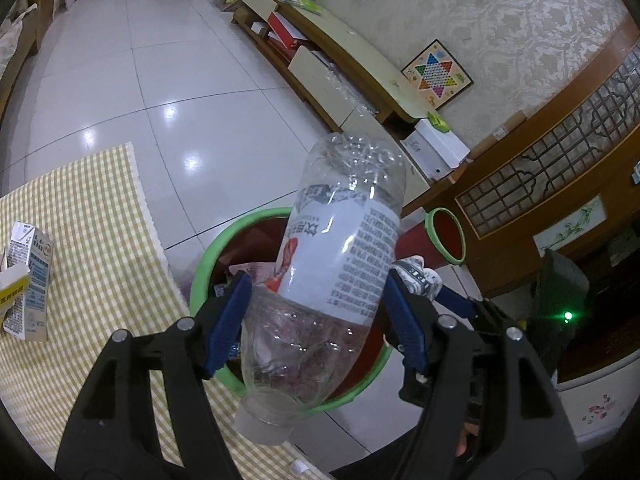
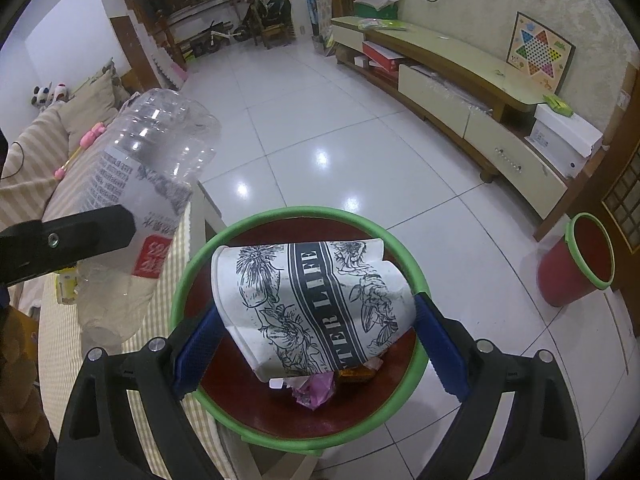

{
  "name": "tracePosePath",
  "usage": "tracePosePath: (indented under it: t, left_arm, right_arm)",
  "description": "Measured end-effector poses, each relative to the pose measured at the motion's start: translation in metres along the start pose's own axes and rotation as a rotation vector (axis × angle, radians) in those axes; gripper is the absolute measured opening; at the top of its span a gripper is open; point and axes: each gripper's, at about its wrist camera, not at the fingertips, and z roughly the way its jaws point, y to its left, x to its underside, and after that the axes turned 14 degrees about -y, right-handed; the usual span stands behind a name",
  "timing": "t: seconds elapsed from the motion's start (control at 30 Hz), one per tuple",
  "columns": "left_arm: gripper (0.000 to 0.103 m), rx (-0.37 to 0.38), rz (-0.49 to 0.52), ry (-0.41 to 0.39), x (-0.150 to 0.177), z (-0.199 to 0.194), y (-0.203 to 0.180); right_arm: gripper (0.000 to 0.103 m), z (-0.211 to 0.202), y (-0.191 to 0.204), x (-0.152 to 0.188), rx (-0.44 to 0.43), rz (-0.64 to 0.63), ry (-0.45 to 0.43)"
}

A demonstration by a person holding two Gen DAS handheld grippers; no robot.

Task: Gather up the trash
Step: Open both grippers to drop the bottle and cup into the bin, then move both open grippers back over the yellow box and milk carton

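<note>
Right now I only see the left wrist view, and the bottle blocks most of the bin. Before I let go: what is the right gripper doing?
Observer: The right gripper is shut on a crumpled paper cup, above the green-rimmed bin.
Operator: Anything in the bin already?
Observer: A pink wrapper and something brown lie on its bottom.
Operator: Is my bottle over the opening?
Observer: In the right wrist view the bottle shows left of the rim, above the checked cloth.
</note>
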Motion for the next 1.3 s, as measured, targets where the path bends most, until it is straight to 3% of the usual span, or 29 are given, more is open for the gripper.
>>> tracePosePath:
  t: [0.03,0.1,0.2,0.33,0.83,1.03,1.3]
  left_arm:
    - [0.081,-0.003,-0.01,-0.009,-0.001,0.0,0.0]
    - [0.09,-0.005,-0.022,-0.029,-0.003,-0.003,0.002]
    - [0.097,-0.014,-0.03,-0.045,-0.005,-0.008,0.007]
    - [0.097,-0.02,-0.053,-0.063,-0.007,-0.02,0.018]
    - [0.097,-0.119,-0.042,-0.117,0.004,-0.094,0.066]
    - [0.097,-0.203,-0.009,-0.146,0.02,-0.131,0.096]
    - [0.097,-0.349,-0.014,-0.149,0.038,-0.169,0.165]
  right_arm:
    - [0.088,0.0,0.0,0.0,0.002,-0.005,0.002]
    - [0.088,0.001,0.001,0.001,0.006,-0.018,0.003]
    - [0.089,0.001,0.004,0.001,-0.001,-0.027,0.0]
    - [0.095,0.0,0.004,0.001,-0.006,-0.031,-0.012]
    - [0.096,-0.004,0.03,0.0,-0.039,-0.057,-0.029]
    - [0.096,-0.008,0.052,0.0,-0.068,-0.088,-0.035]
    - [0.096,-0.001,0.094,0.016,-0.154,-0.13,0.015]
